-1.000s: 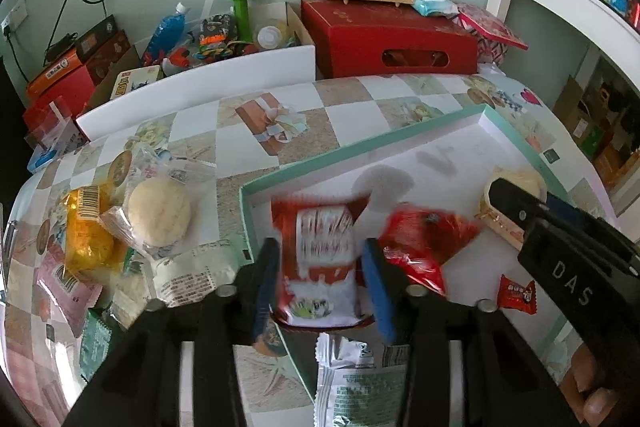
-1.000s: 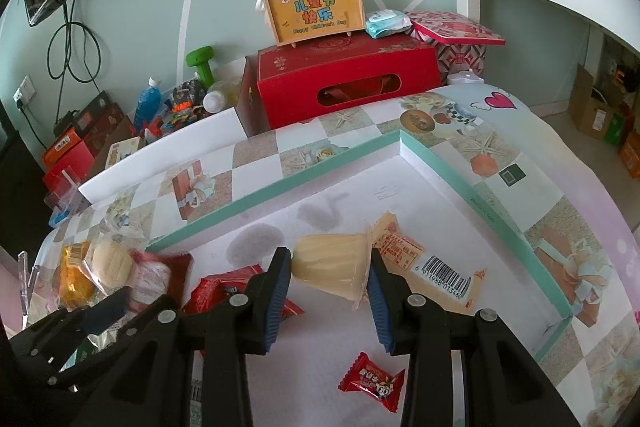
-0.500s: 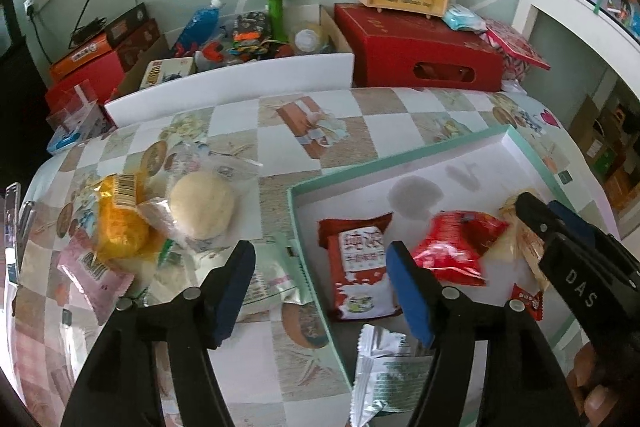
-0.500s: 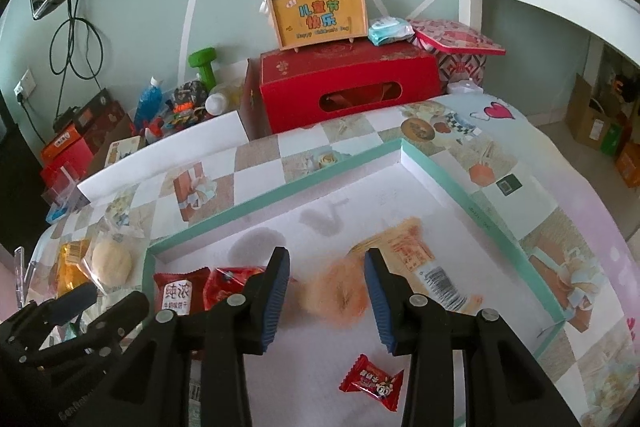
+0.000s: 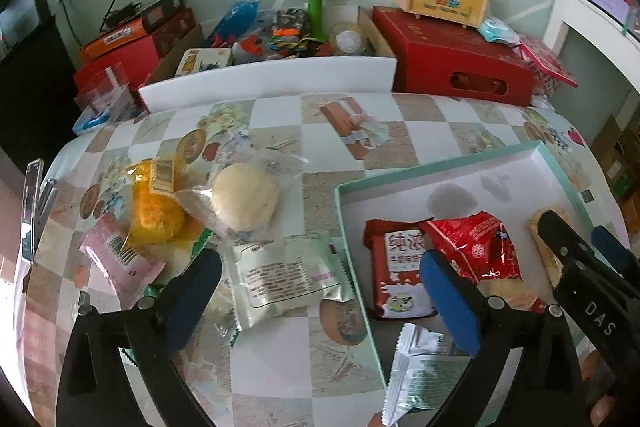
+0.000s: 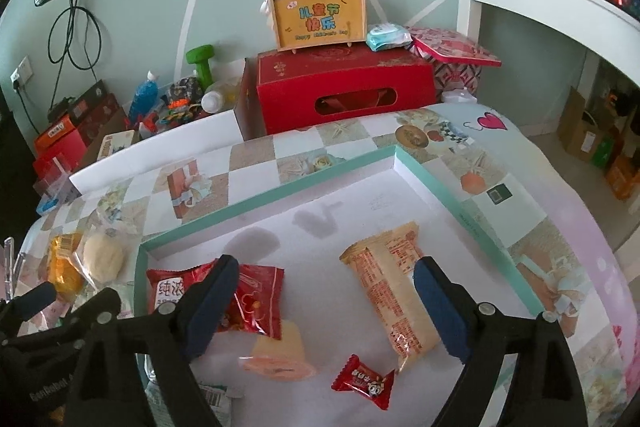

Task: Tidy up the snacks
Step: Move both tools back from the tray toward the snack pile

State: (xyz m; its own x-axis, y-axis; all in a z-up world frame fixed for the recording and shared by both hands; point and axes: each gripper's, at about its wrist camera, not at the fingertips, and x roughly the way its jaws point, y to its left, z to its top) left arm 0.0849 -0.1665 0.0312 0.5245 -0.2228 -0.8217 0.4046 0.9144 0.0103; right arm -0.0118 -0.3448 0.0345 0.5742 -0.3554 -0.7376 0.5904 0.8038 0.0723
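Observation:
A shallow white tray with a teal rim [image 5: 440,169] [image 6: 312,183] lies on the table. In it lie a red milk snack packet [image 5: 394,275] [image 6: 168,291], a shiny red packet [image 5: 476,247] [image 6: 256,301], a jelly cup [image 6: 278,355], a long orange packet [image 6: 394,293] and a small red candy [image 6: 362,383]. My left gripper [image 5: 316,301] is open and empty over a pale green packet [image 5: 284,277] beside the tray. My right gripper [image 6: 326,305] is open and empty above the tray.
Left of the tray lie a round bun in clear wrap [image 5: 245,195], a yellow cake packet [image 5: 156,211], a pink packet [image 5: 120,261] and a silver packet [image 5: 420,371]. A red box [image 6: 344,89] and a cluttered cardboard box [image 5: 280,35] stand behind the table.
Both grippers opened and drew back. The left one let go of the red milk packet into the tray and shifted left. The right one let go of the jelly cup, which now lies in the tray.

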